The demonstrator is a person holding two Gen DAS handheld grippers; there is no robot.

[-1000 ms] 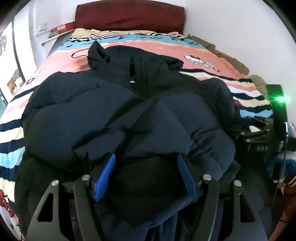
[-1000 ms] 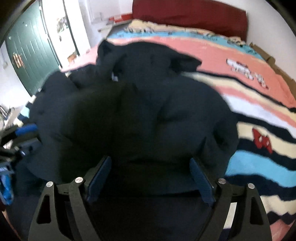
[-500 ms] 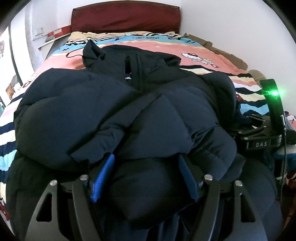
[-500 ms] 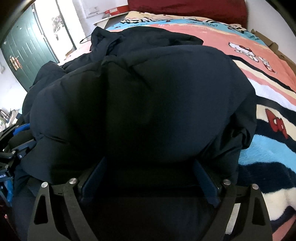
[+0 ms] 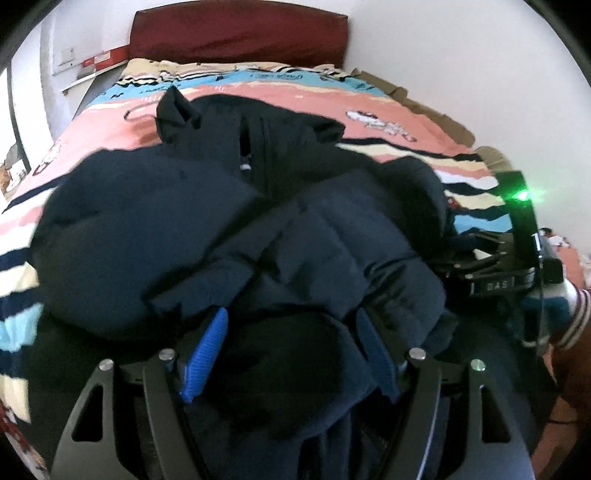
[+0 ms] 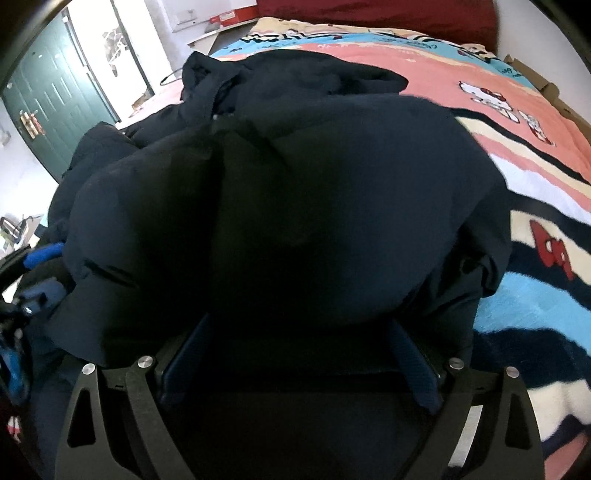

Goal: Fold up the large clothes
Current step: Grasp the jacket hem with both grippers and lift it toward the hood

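You can read "DAS" on the right gripper (image 5: 496,286) body in your left wrist view; the script on the bedspread (image 5: 280,79) stays illegible.

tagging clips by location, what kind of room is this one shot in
Most likely a home bedroom. A bed with a striped cartoon-print blanket fills both views, a dark red headboard stands at its far end against the wall, and a green panelled door shows off to the side. A dark puffer jacket lies on the bed.

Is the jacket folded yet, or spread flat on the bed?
Partly folded: the navy puffer jacket is bunched into overlapping layers on the striped blanket, its hem bulging between both grippers' fingers.
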